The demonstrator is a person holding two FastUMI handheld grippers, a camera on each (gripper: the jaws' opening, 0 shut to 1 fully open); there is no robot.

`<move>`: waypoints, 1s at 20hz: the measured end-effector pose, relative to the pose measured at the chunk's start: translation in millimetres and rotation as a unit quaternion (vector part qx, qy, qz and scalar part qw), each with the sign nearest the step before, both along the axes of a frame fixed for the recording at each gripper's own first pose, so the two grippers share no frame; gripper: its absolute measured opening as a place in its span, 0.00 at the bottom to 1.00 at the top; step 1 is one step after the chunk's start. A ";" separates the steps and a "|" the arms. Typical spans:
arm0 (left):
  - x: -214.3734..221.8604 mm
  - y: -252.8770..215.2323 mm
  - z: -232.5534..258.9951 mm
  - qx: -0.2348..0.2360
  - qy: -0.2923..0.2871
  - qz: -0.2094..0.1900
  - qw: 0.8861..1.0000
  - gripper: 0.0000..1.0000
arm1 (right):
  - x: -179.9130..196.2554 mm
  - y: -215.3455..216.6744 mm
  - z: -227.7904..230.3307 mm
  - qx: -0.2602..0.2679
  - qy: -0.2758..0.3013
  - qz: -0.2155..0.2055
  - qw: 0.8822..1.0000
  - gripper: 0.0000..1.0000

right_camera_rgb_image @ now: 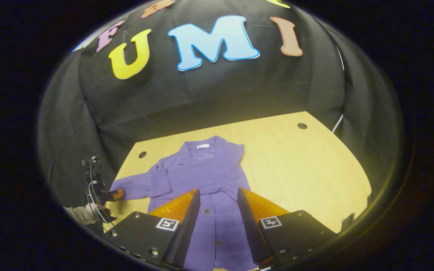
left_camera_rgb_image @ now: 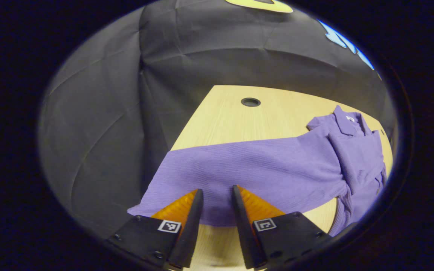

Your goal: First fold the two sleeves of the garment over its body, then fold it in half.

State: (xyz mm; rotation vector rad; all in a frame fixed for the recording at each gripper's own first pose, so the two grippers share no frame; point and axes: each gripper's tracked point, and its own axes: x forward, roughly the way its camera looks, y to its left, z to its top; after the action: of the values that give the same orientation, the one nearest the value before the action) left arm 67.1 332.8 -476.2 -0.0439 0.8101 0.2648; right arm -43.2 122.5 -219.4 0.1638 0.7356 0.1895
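Purple garment (right_camera_rgb_image: 202,177) flat on the table (right_camera_rgb_image: 296,165). Left gripper (left_camera_rgb_image: 217,192), jaws apart, at the outstretched sleeve (left_camera_rgb_image: 247,169); right gripper (right_camera_rgb_image: 219,194), jaws apart, above the body.

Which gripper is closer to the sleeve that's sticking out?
Left. The left gripper is at that sleeve's cuff; the right gripper hovers over the shirt's buttoned front.

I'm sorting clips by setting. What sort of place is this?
Most likely a staged recording booth, not a home: black cloth wall drapes around a bare wooden table with cable holes, and a purple garment lies spread on it between two handheld grippers, left and right.
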 end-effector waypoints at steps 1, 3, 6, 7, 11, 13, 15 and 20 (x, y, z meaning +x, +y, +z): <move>0.7 -2.4 0.1 -0.002 0.001 0.000 1.000 0.43 | -0.2 1.1 -0.9 0.001 0.001 0.000 1.000 0.64; 3.7 -8.9 -0.3 -0.006 0.002 -0.003 1.000 0.24 | -0.1 2.4 -1.3 0.002 0.000 0.001 1.000 0.64; 3.3 -10.0 -0.2 0.001 0.014 -0.011 1.000 0.08 | -1.4 2.2 1.2 0.002 -0.002 0.002 1.000 0.60; 3.3 -10.9 0.2 0.002 0.015 -0.008 1.000 0.07 | -2.0 2.0 0.3 0.003 -0.003 0.001 1.000 0.60; 1.3 -11.9 1.3 0.025 0.029 -0.002 0.999 0.06 | -4.5 -4.6 1.1 0.009 -0.003 -0.007 1.000 0.64; 7.8 -18.6 11.1 0.031 0.021 -0.008 0.999 0.06 | -5.1 -8.0 2.1 0.011 -0.005 -0.012 1.000 0.64; 16.0 -28.0 22.6 0.039 0.011 -0.027 0.999 0.06 | -7.0 -13.0 1.7 0.015 -0.004 -0.017 1.000 0.64; 41.9 -77.8 55.5 0.043 -0.017 -0.084 0.995 0.06 | -10.2 -21.8 -1.6 0.031 -0.001 -0.030 0.999 0.60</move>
State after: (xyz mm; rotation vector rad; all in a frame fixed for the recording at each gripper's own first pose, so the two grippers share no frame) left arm 109.0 255.0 -420.7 0.0995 0.7622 0.1383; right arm -53.4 100.7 -220.9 0.2438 0.7231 0.1546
